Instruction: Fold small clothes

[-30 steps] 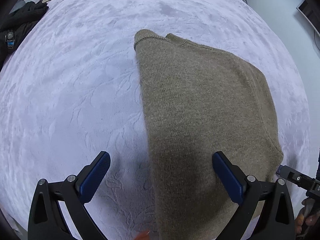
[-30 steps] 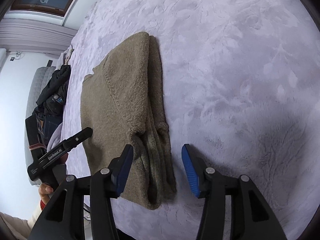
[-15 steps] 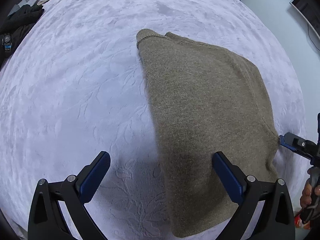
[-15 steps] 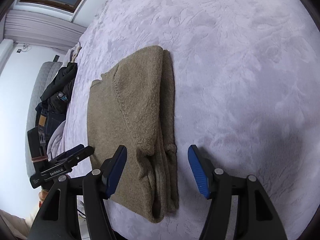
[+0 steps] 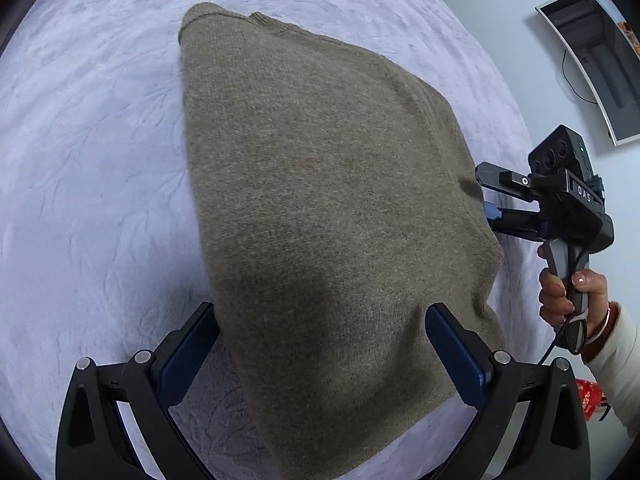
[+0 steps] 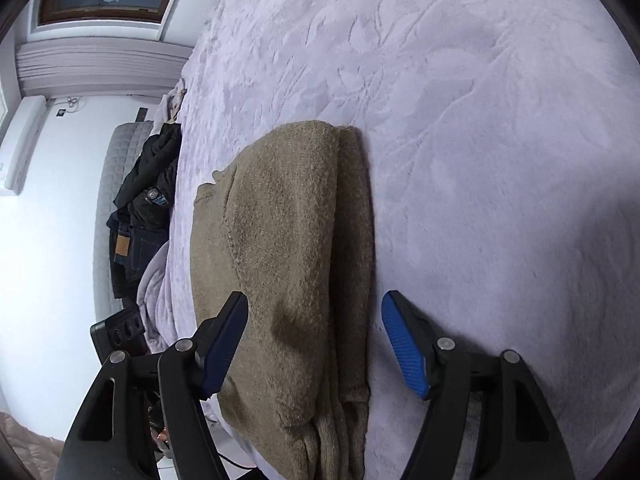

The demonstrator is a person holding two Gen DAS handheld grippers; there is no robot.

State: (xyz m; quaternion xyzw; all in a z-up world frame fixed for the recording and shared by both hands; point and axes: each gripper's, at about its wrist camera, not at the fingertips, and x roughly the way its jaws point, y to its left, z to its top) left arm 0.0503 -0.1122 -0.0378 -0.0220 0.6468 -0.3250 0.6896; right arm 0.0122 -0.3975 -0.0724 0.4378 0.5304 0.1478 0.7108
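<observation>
Knitted brown sweater (image 5: pixel 332 216) lies folded on bed (image 5: pixel 92 184); right gripper (image 6: pixel 314 344) jaws, just opening, straddle its thick edge unpressed; left gripper (image 5: pixel 320 356) jaws open over hem.

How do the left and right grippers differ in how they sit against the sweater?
The left gripper straddles the brown sweater's flat single-layer end; the right gripper brackets its stacked folded edge. The right jaws have just been opening. Both are open with fabric between the pads, not pinching it.
</observation>
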